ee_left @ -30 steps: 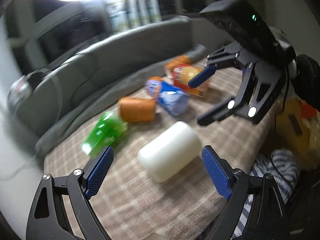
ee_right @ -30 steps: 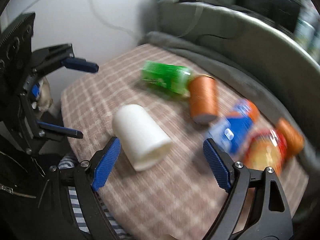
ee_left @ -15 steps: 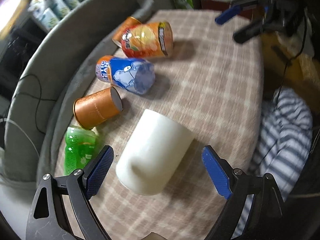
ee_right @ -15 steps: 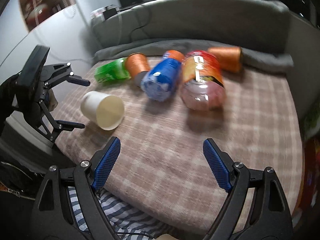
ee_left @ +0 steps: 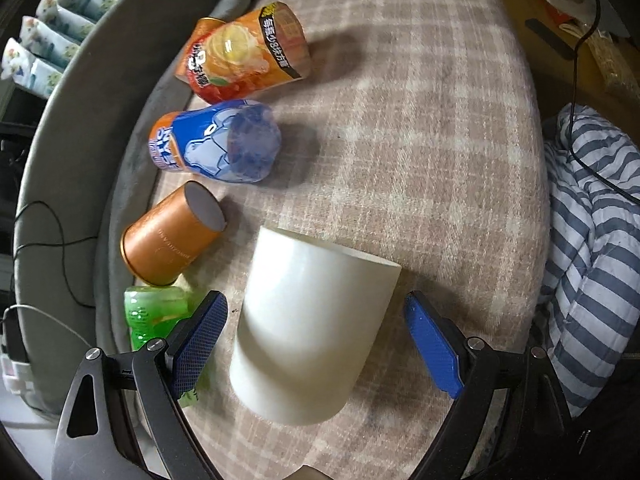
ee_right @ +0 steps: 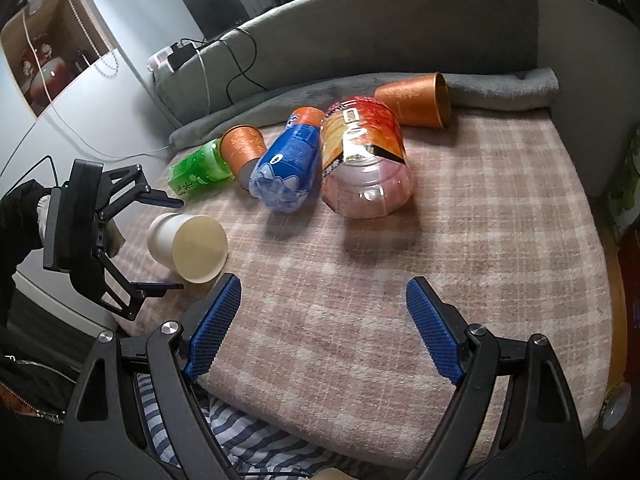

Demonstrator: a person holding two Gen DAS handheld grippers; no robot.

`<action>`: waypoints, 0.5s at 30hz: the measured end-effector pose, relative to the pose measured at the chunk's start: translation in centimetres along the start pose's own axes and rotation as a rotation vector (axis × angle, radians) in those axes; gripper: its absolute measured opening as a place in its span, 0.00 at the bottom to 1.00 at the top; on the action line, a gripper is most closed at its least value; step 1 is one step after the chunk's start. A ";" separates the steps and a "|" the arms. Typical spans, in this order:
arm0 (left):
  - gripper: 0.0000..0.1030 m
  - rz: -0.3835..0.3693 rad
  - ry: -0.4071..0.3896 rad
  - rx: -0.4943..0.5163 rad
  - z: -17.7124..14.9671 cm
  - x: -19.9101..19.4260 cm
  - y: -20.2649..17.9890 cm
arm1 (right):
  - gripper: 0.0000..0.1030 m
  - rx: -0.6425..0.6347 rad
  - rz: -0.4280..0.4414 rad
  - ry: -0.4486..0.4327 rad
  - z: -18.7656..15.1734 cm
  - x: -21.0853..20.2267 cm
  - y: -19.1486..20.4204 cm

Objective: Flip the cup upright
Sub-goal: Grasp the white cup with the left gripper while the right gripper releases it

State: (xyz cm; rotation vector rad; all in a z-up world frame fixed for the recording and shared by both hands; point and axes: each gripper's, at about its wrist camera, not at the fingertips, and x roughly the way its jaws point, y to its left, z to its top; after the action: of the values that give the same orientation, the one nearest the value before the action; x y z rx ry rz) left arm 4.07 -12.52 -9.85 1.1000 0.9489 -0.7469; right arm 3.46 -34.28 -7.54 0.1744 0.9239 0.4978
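A white paper cup (ee_left: 312,328) lies on its side on the checked blanket (ee_left: 420,160). In the right wrist view the cup (ee_right: 186,248) shows its open mouth toward the camera. My left gripper (ee_left: 316,344) is open, its blue pads on either side of the cup without touching it; it also shows in the right wrist view (ee_right: 160,244) around the cup's base end. My right gripper (ee_right: 320,328) is open and empty, over bare blanket to the right of the cup.
An orange paper cup (ee_left: 172,236), a green bottle (ee_left: 156,316), a blue bottle (ee_left: 216,146) and an orange-labelled bottle (ee_left: 244,56) lie along the grey sofa back (ee_right: 380,28). Another orange cup (ee_right: 416,98) lies further back. Striped cloth (ee_left: 592,240) hangs past the front edge.
My left gripper has moved closer over the white cup, which now fills the gap between its pads. My right gripper has drawn back and away from the cup, to its right.
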 end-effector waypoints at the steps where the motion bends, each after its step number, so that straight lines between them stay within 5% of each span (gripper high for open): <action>1: 0.86 -0.002 0.002 -0.004 0.1 0.1 0.1 | 0.85 0.006 -0.003 0.000 0.0 0.0 -0.1; 4: 0.77 -0.016 0.008 -0.024 0.1 0.6 0.6 | 0.85 0.026 -0.003 0.000 0.0 0.0 -0.5; 15: 0.76 -0.056 -0.060 -0.162 -0.2 -0.1 2.5 | 0.85 0.061 -0.022 0.007 -0.3 0.5 -1.3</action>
State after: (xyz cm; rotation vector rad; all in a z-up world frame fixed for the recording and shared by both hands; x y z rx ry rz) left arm 6.17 -11.54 -8.82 0.9079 0.9748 -0.7317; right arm 3.96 -35.23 -8.54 0.2171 0.9478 0.4503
